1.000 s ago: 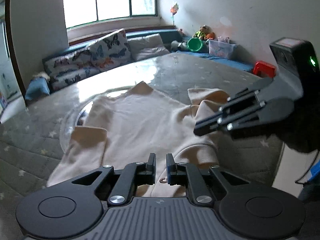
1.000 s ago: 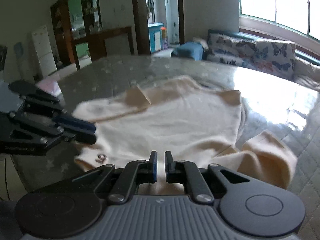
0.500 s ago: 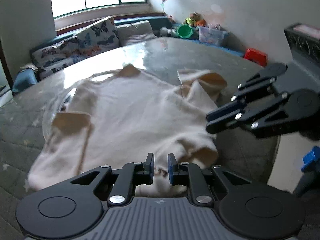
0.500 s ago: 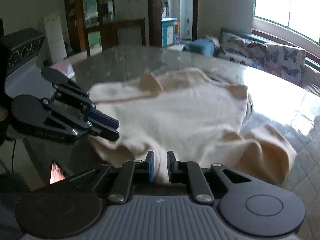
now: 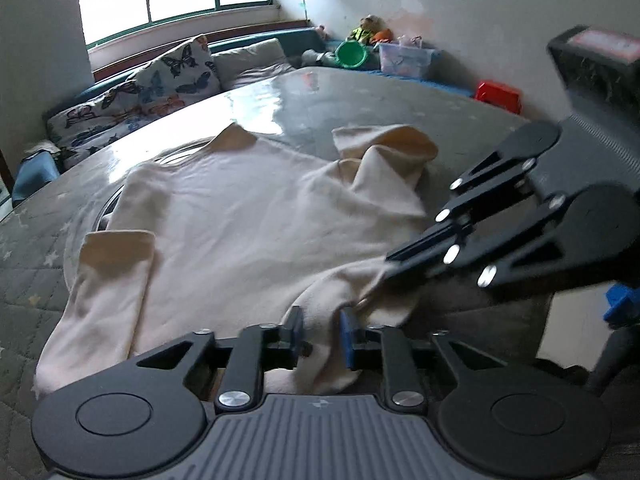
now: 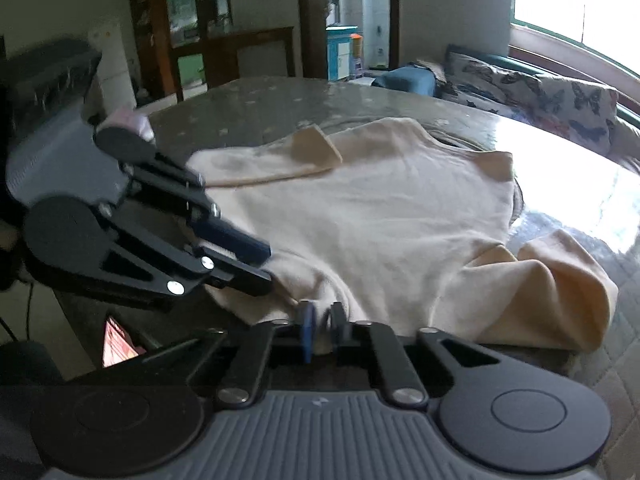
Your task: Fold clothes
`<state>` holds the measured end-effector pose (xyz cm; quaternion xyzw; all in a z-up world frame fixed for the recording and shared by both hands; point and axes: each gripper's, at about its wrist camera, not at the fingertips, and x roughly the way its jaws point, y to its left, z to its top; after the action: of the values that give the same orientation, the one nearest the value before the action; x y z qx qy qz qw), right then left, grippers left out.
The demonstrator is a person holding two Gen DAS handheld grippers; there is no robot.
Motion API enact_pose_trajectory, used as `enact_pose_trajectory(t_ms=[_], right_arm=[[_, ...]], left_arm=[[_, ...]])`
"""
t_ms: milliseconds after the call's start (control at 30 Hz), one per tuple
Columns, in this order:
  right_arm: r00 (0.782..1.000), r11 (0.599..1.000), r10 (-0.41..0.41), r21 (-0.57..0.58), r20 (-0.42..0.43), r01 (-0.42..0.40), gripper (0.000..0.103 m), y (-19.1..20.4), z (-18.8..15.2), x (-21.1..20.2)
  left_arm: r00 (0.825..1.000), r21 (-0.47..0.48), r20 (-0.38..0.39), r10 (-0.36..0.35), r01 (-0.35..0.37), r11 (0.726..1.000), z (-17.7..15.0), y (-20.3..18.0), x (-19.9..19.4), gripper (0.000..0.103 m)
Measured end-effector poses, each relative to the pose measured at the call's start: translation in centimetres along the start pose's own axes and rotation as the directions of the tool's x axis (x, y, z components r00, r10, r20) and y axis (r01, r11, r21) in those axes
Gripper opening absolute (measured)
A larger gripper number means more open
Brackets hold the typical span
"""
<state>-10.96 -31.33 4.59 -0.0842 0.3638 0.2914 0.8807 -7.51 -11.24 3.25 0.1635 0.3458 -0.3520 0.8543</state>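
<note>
A cream sweater [image 5: 248, 220] lies spread on the grey table [image 5: 360, 100], its sleeves folded inward. It also shows in the right wrist view [image 6: 380, 220]. My left gripper [image 5: 321, 330] is shut on the sweater's near hem, with cloth bunched between its fingers. My right gripper [image 6: 321, 326] is shut on the same hem a little to the right. In the left wrist view the right gripper [image 5: 390, 266] comes in from the right and pinches the hem. In the right wrist view the left gripper [image 6: 269, 266] comes in from the left at the hem.
A bench with butterfly cushions [image 5: 156, 80] runs under the window behind the table. Toys, a green bowl [image 5: 351, 54] and a plastic box [image 5: 404, 56] sit at the far right. A red box [image 5: 498, 96] lies by the wall. Dark cabinets [image 6: 200, 40] stand beyond the table.
Both grippers have pulled the sweater's near hem toward the table's front edge. The hem is now bunched and lifted between the fingers. The two grippers have come closer together.
</note>
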Motion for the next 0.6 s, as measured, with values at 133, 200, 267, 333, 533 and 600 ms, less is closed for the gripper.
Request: enact_pose_trajectory(t_ms=[133,200,267,333,533,600], right_arm=[[1.000,1.000,0.012,0.012,0.020,-0.012,0.005,-0.3,-0.1,-1.3],[1.000,1.000,0.028,0.010,0.004,-0.028,0.005,-0.4,-0.5,-1.3],[0.999,0.999,0.044,0.002,-0.021,-0.044,0.005,-0.3,-0.9,-1.0],[0.997,0.999,0.053,-0.007,-0.051,-0.053,0.007,-0.2,-1.3,-0.8],[0.999,0.999,0.045,0.027,0.031,-0.046,0.013,-1.4,0.1,-2.6],[0.998,0.998,0.031,0.055,0.062,-0.035,0.013,-2.1,0.7,-2.6]], left_arm=[[1.000,-0.009,0.015,-0.003,0.003,1.000,-0.1,0.4,-0.7,0.008],[1.000,-0.007,0.025,-0.012,0.012,1.000,-0.3,0.3,-1.1,0.007],[1.000,0.006,0.017,-0.019,0.019,1.000,-0.5,0.2,-1.2,0.007],[1.000,0.024,-0.001,-0.020,0.020,0.999,-0.7,-0.1,-1.0,0.007],[0.999,0.035,0.029,-0.027,0.026,0.999,0.0,0.2,-1.9,0.011],[0.998,0.029,0.056,-0.020,0.018,0.999,0.7,0.4,-2.1,0.016]])
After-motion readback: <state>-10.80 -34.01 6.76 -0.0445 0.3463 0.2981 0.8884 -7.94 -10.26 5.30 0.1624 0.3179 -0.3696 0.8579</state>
